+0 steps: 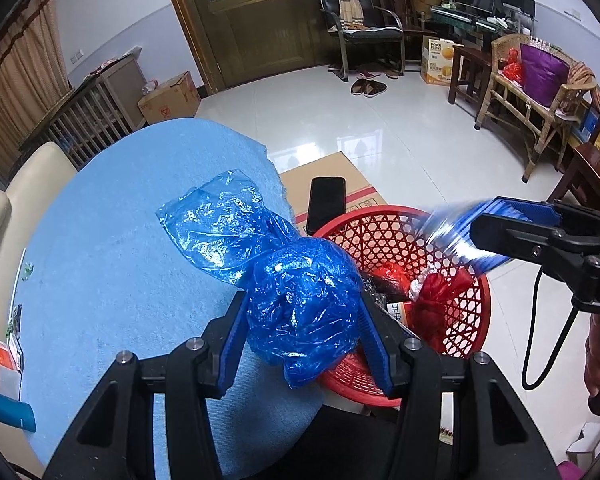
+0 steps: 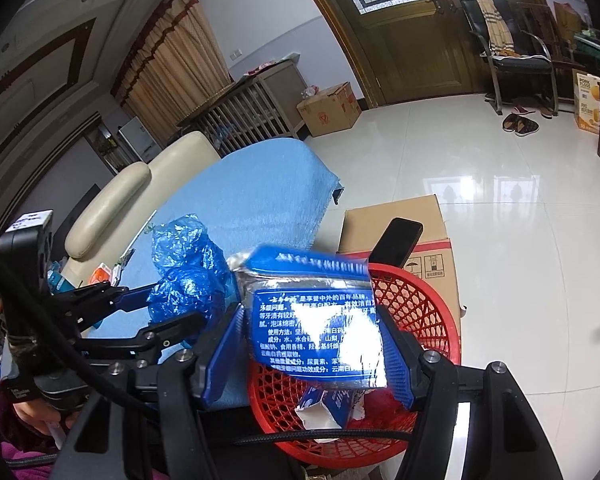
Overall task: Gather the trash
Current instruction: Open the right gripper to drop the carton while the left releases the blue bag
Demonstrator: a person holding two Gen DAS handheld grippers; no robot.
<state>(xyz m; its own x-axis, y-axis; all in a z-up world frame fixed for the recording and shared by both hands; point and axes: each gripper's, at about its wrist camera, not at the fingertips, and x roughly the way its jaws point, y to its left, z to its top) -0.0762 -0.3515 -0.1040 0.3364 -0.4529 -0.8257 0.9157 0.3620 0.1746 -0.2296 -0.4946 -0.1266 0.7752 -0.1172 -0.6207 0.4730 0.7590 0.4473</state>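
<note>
A fuzzy blue cloth (image 1: 112, 264) covers the table on the left. Just right of it sits a flat brown cardboard box (image 1: 348, 178), and a round red plastic basket (image 1: 384, 240) with a woven, holey wall stands at the near edge of the box. A black phone (image 1: 326, 202) leans on the basket's far rim.

The left gripper (image 1: 304, 312) has its jaws partly closed, squeezing a crinkly, shiny blue plastic bag (image 1: 300, 304) at the table's right edge, just beside the basket. The bag's loose end lies on the cloth.

The right gripper (image 2: 314, 344) squeezes a flat blue and silver box (image 2: 316, 320) over the basket. Glare hides some of its writing.

Inside the basket lie a red bag (image 1: 440, 288) and a torn blue and white carton (image 2: 332, 400), partly hidden.
</note>
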